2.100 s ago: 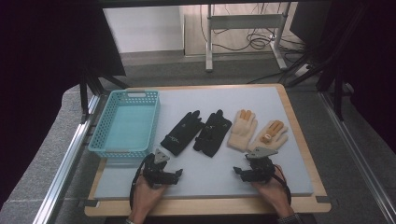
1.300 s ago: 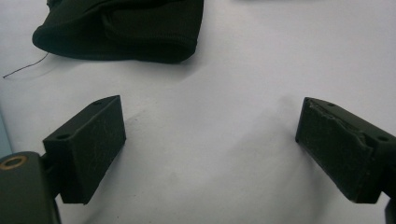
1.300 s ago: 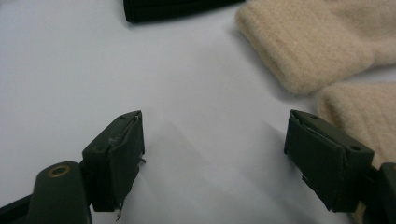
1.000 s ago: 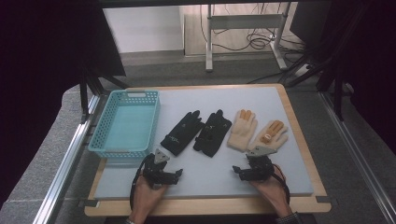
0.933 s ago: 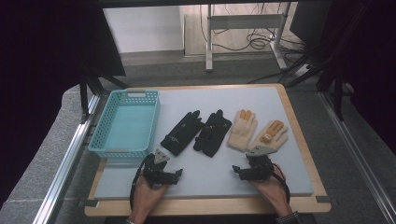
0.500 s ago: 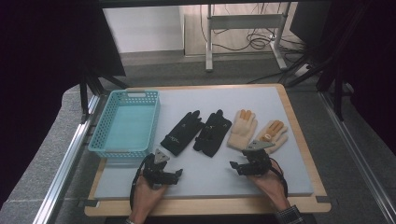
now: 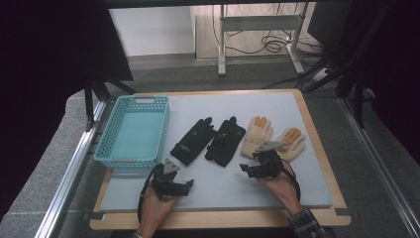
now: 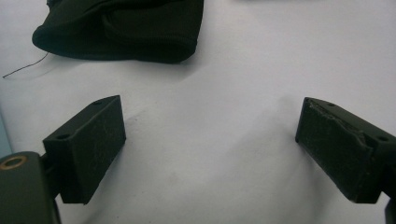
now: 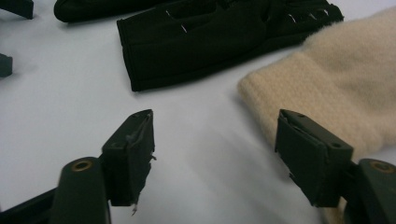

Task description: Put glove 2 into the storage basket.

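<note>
Since the earlier high view, I see my right gripper [image 7: 258, 161] has shifted up the mat toward the cream gloves [image 7: 257, 134]; its jaws have just been closing a little, yet they stand apart with nothing between them. In the right gripper view the cream cuff [image 9: 327, 93] lies just beside the right-hand jaw, partly hidden behind it, so I cannot tell if they touch. My left gripper [image 7: 173, 186] has kept still, jaws apart over bare mat, near the black gloves [image 7: 208, 141]. The blue basket [image 7: 133, 131] sits left. The black glove [image 8: 121, 28] is cut off at the frame's top.
</note>
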A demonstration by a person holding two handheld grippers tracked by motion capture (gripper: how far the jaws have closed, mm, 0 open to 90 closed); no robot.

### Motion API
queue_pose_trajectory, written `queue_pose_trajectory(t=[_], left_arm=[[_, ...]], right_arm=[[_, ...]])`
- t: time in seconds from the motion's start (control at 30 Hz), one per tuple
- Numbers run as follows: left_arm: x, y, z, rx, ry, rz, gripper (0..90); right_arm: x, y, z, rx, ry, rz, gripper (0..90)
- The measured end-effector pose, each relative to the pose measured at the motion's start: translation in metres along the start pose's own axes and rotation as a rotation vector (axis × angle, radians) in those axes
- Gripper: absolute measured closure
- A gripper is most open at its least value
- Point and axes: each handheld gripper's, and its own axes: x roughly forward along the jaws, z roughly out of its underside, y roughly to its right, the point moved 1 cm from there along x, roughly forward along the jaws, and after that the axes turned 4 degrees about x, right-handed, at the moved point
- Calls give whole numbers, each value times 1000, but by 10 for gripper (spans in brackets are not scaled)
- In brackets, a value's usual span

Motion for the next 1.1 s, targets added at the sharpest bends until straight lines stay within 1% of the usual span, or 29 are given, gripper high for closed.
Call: queue_pose_trajectory(t=[0.07,0.17,0.27,0.33,0.47,0.5,0.53,0.63,0.7,0.73,0.83,0.97,1.1], left_arm=[[0,0,0,1,0,0,86],[0,0,0,-1,2,-1,86],[0,0,0,-1,0,-1,86],[0,0,0,1,-2,0,86],[0,0,0,-1,-1,0,86],[0,0,0,-1,-1,0,86],[0,0,0,1,-2,1,86],[0,0,0,1,-2,1,86],[0,0,0,-4,2,1,86],[0,0,0,1,-3,2,86],[0,0,0,1,-2,2,86],[0,0,0,1,-2,2,86],[0,0,0,1,-2,2,86]], right_arm=[[2,1,-3,-10,2,5,315],[3,1,-12,-28,16,16,368],[4,3,-23,-26,48,20,433],[6,4,-29,-28,56,18,469],[13,6,-39,-34,52,14,527],[13,6,-39,-34,52,14,527],[18,7,-43,-36,46,14,550],[24,10,-49,-42,43,19,565],[28,12,-54,-47,35,25,563],[31,12,-57,-51,32,35,555],[41,15,-65,-59,18,57,476],[54,17,-75,-52,9,85,366],[70,20,-80,-43,-23,91,303]])
